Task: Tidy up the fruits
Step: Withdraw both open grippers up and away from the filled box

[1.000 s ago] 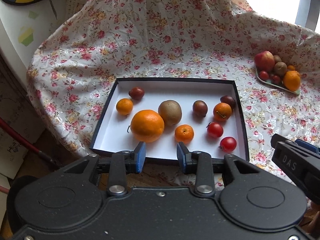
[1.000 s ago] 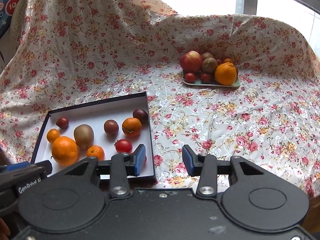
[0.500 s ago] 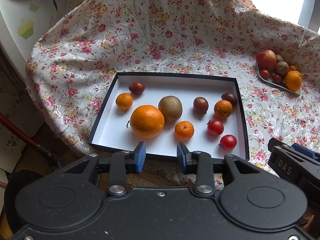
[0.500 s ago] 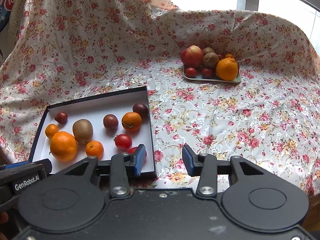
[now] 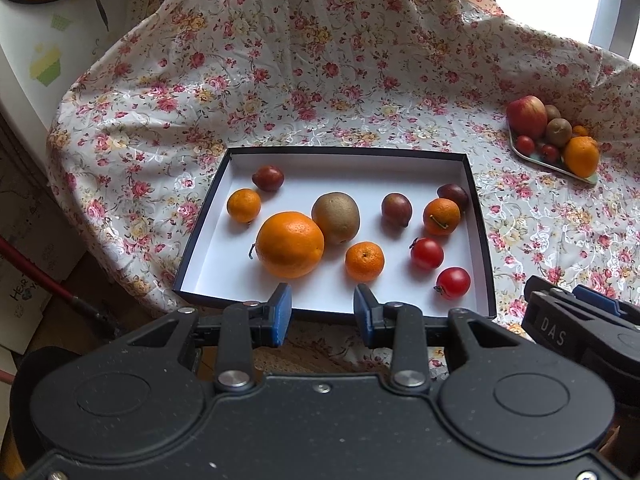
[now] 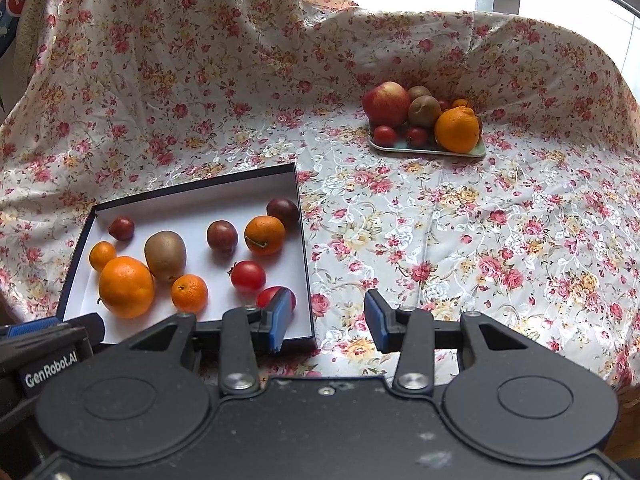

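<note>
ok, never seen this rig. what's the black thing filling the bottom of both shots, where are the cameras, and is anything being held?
The black shape is a handheld two-finger gripper, one in each of a person's hands; no robot arm. Each picture comes from a fisheye camera on a gripper, looking forward along its blue-tipped fingers. The left gripper faces a shallow box holding loose fruit: a large orange, a kiwi, mandarins, tomatoes and dark plums. The right gripper looks over the flowered cloth towards a small tray piled with more fruit, including an apple. Both grippers are open and hold nothing.
</note>
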